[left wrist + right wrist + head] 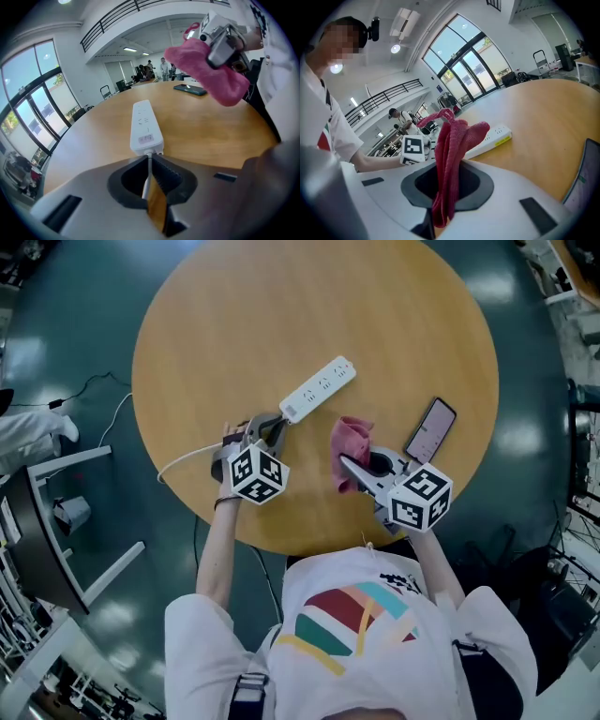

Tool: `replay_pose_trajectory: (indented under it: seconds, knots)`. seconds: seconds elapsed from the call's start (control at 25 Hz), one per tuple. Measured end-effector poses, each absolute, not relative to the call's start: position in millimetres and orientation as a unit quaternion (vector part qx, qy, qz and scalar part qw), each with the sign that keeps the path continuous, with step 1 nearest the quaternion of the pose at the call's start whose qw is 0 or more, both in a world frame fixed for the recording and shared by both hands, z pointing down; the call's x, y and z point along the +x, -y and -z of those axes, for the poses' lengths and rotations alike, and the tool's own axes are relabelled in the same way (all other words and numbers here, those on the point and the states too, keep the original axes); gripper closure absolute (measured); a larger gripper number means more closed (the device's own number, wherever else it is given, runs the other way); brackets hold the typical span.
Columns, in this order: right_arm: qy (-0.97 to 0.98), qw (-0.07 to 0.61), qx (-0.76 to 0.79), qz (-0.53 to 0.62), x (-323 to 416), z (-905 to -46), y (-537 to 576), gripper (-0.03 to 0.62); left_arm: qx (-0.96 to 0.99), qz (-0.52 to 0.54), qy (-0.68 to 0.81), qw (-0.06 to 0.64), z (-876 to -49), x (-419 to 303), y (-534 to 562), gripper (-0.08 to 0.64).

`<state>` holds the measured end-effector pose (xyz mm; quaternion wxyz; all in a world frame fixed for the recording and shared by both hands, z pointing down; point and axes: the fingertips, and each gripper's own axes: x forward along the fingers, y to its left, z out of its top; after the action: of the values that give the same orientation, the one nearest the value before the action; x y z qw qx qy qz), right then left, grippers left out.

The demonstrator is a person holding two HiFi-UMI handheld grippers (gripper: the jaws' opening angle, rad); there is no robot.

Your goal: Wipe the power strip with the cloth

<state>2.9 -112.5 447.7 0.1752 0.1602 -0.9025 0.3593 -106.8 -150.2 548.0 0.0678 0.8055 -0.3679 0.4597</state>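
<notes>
So the left gripper (275, 427) pinched the cord (187, 460), power strip (319, 388) stretching straight away from it — right gripper (349, 468), clamping the cloth (352, 441), hung just to its right.

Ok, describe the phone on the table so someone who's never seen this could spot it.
Start at the round wooden table. Near its right edge in the head view, just beyond the pink cloth in the right gripper, lies the phone. It is the only dark, flat slab; the power strip to its left is white and longer.
</notes>
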Motion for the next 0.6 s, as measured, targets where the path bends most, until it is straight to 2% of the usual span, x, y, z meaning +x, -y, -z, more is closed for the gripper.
replay_pose_trajectory:
  seconds: [0.24, 0.48, 0.6]
  knots:
    - [0.909, 0.218, 0.104, -0.340, -49, -476, 130, 0.552, 0.805, -0.423, 0.401, 0.108, -553, -106, 133, 0.488]
    - [0.920, 0.289, 0.073, -0.254, -99, -485, 157, 0.552, 0.803, -0.416, 0.413, 0.111, -551, -109, 135, 0.488]
    - [0.913, 0.322, 0.036, -0.248, -122, -493, 155, 0.554, 0.793, -0.427, 0.418, 0.121, -554, -111, 134, 0.488]
